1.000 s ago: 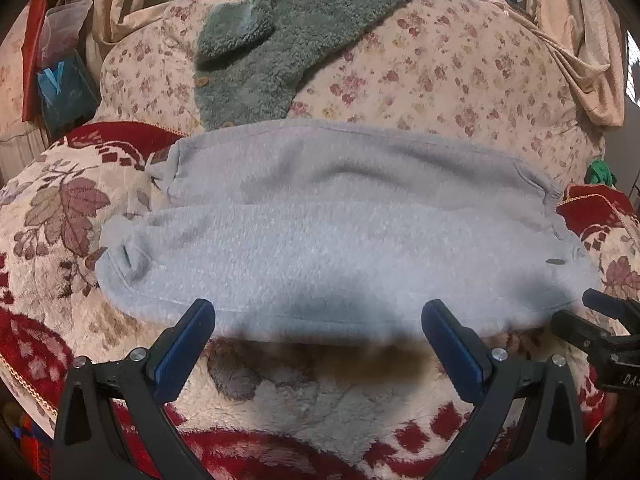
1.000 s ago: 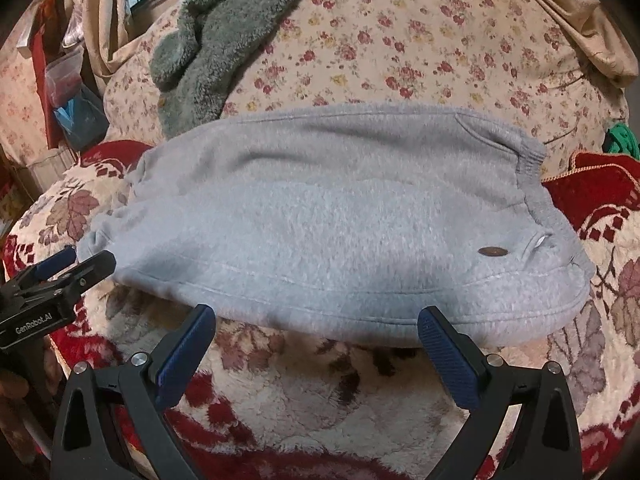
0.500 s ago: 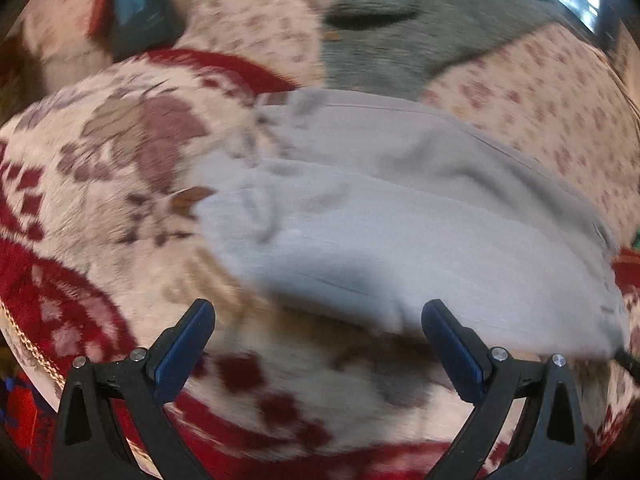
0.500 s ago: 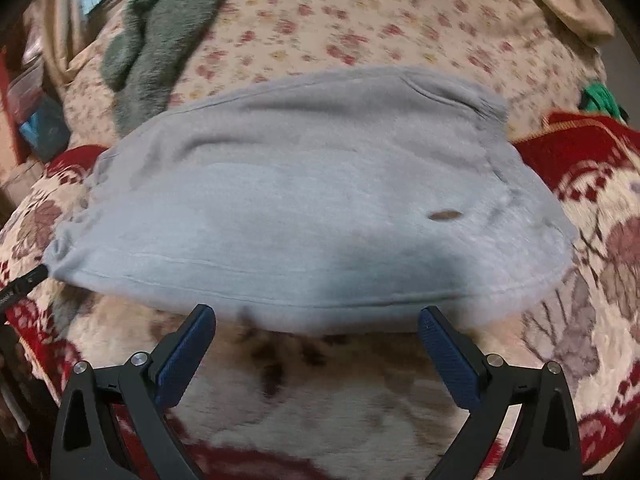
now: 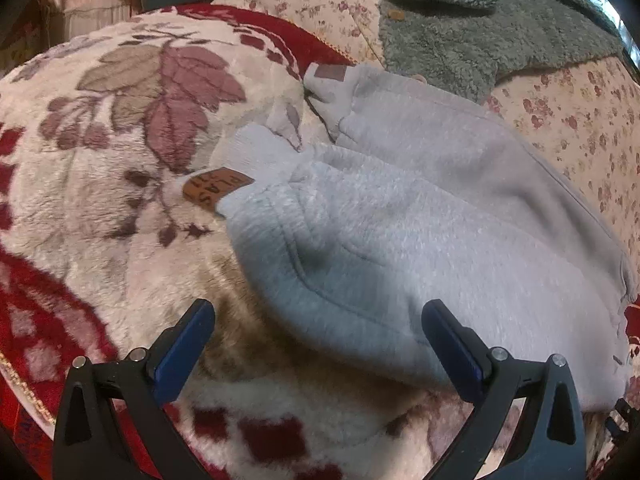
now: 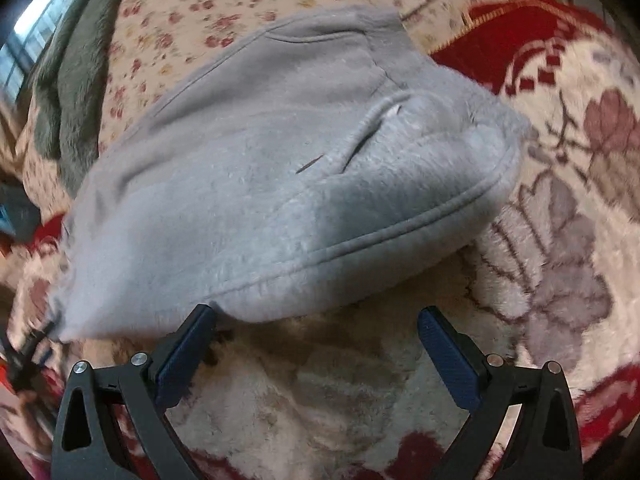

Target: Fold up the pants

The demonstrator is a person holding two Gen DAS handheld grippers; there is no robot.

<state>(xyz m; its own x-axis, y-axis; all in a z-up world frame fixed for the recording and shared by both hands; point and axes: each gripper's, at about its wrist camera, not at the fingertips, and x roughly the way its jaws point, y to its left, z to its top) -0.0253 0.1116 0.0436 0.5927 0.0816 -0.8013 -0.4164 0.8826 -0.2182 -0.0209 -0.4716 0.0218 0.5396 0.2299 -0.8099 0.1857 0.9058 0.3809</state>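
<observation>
While already doubled leg over leg on the plush blanket (image 5: 120, 248), grey pants (image 5: 420, 232) still short of the crosswise folds, with left gripper (image 5: 318, 344) near the cuffs, right gripper (image 6: 316, 344) near the waistband, jaws wide, empty.

Motion blurs the pants (image 6: 280, 184) toward the frame's left edge.
</observation>
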